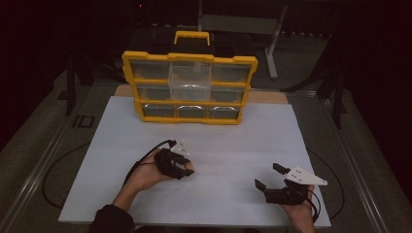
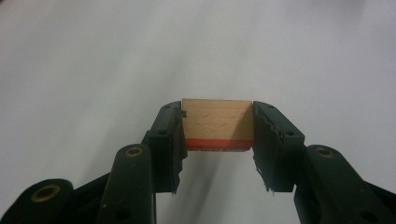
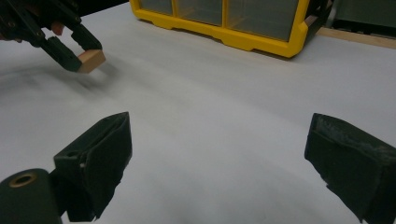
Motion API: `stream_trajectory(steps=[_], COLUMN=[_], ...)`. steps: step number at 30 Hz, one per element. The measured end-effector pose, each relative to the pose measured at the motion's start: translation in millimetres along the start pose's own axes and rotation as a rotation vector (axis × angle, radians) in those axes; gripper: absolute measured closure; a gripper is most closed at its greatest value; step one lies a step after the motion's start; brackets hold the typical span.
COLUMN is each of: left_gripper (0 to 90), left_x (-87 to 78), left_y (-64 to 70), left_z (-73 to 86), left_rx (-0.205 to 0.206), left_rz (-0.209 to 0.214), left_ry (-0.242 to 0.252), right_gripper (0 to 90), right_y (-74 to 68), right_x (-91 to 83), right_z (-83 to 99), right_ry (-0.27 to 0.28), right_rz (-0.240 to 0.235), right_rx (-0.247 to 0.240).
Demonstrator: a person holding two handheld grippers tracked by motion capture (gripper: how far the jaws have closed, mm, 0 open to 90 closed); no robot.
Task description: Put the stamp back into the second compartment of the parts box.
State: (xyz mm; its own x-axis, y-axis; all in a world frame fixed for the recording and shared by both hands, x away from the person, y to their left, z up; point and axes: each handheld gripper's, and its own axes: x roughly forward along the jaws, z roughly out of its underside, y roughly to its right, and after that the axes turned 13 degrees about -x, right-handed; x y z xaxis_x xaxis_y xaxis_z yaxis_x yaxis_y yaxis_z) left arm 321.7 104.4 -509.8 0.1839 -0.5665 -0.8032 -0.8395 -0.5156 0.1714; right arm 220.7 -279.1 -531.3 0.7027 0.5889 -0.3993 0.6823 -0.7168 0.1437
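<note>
Your right gripper sits nearest, low at the right of the high view, jaws spread wide with nothing between them; in its own view bare white board shows through the gap.

Largest is the white board that covers the table. At its far edge stands the yellow organizer, upright, with clear drawers; the top middle drawer juts out toward you. The right gripper view catches the organizer's lower corner.

Your left gripper is left of centre, well apart from the right one and nearer the organizer. Its jaws clamp a small wooden block, pale with a red stripe along its lower edge, pressed on both sides. From the right gripper view, the block hangs just above the board in the left gripper.
</note>
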Motion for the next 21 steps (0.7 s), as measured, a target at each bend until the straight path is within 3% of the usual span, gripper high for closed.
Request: stream_trajectory(steps=[10, 21], left_gripper=[56.1, 56.2], left_x=[-15.1, -25.1], left_y=[-7.5, -11.5], left_z=[-0.4, -1.0], left_rx=[-0.069, -0.083], left_rz=[-0.018, -0.058], left_ry=[0.036, 0.050], right_gripper=[7.2, 7.2], right_y=[-0.1, -0.1], right_x=[0.3, 0.3], right_z=[0.2, 0.3], right_ry=[-0.002, -0.001], right_rz=[-0.002, -0.005], right_rx=[0.003, 0.005])
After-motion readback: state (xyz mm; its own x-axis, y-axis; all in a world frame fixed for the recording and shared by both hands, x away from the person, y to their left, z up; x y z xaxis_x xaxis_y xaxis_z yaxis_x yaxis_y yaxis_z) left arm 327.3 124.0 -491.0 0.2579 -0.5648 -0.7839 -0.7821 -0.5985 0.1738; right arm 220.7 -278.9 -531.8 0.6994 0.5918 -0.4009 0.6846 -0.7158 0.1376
